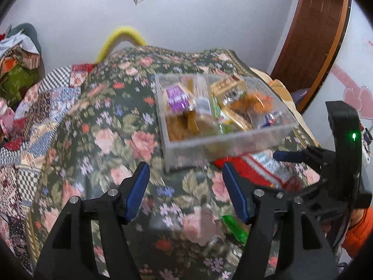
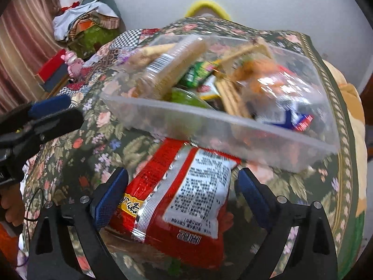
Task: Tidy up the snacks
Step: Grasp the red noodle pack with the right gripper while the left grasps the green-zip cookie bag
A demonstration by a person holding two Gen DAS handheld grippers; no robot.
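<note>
Two grippers hang over the floral cloth (image 1: 112,121). The right gripper (image 2: 181,193), jaws spread, straddles a red snack bag (image 2: 184,200) lying against the clear snack bin's (image 2: 233,137) near wall. The left gripper (image 1: 186,186) is released, holding nothing.

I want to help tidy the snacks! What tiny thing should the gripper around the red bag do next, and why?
Probably close the right gripper on the red snack bag. Its fingers sit open on either side of the bag, which lies on the floral cloth just in front of the clear box already holding other snacks. Only a squeeze is left before lifting. The left gripper is open and holds nothing.
</note>
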